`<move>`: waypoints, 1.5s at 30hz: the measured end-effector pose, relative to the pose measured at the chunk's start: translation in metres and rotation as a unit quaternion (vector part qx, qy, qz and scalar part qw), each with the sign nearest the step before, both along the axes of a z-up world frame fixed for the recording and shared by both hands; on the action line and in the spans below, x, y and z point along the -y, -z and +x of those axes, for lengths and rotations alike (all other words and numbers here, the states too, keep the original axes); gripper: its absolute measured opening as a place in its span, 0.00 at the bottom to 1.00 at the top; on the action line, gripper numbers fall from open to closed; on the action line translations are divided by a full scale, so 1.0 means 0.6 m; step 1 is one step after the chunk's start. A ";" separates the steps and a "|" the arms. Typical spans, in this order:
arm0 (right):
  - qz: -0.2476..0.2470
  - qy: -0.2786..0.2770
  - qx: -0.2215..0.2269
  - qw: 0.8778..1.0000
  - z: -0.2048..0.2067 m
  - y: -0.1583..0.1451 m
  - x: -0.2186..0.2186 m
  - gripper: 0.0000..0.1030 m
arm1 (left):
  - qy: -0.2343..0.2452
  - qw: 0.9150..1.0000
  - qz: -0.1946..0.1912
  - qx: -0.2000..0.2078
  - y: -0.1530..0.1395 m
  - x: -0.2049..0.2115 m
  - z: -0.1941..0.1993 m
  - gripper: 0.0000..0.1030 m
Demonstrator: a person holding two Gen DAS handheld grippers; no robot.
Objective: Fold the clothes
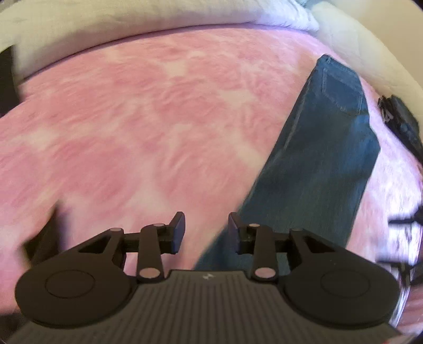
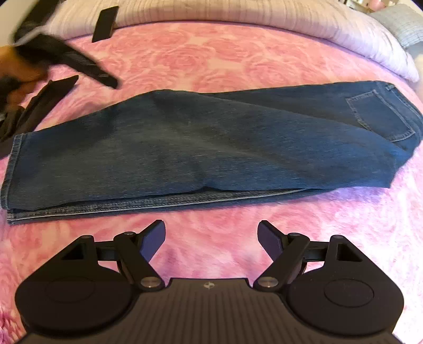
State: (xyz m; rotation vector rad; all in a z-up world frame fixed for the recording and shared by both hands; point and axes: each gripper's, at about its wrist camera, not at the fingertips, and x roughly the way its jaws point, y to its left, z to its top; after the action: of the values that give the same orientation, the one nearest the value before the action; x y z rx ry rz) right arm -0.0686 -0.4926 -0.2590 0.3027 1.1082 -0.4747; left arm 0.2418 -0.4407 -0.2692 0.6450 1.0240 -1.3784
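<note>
Left wrist: your left gripper [image 1: 206,230] has its jaws parted with nothing between them, above the pink rose-pattern blanket [image 1: 132,119]; the jeans [image 1: 317,164] run away to the right. Right wrist: your right gripper [image 2: 211,240] is spread wide and empty, just short of the jeans [image 2: 211,148], which lie folded lengthwise, legs stacked, back pocket at far right.

The dark blue denim jeans [image 2: 211,148] show a coarse woven twill, matt, with paler stitched seams along the hem and pocket. Beneath them the pink rose-patterned plush blanket [image 2: 224,58] looks soft and fuzzy. The pale quilted bedding [image 2: 238,13] beyond is ribbed cloth. The black right gripper [image 2: 211,238] is matt plastic, ridged on its body, with shiny metal pivot pins.
</note>
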 end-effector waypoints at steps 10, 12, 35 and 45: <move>0.028 -0.047 0.022 0.998 0.051 0.008 -0.030 0.77 | 0.127 0.980 0.023 0.153 -0.009 -0.274 -0.171 0.31; 0.026 -0.060 0.021 0.998 0.058 0.007 -0.039 0.77 | 0.188 0.962 0.029 0.195 0.016 -0.283 -0.212 0.31; -0.072 0.121 0.027 0.990 -0.119 -0.041 0.121 0.84 | 0.187 0.937 0.106 0.274 -0.009 -0.250 -0.236 0.22; -0.076 0.167 0.043 0.982 -0.211 0.045 0.339 0.84 | 0.300 0.910 -0.017 0.287 -0.033 0.024 -0.515 0.57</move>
State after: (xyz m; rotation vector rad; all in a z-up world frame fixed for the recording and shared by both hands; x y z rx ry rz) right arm -0.1954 -0.6957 -0.2860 0.3747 0.9331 -0.8329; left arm -0.0670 -0.4549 -0.2495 1.3209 0.3246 -1.5751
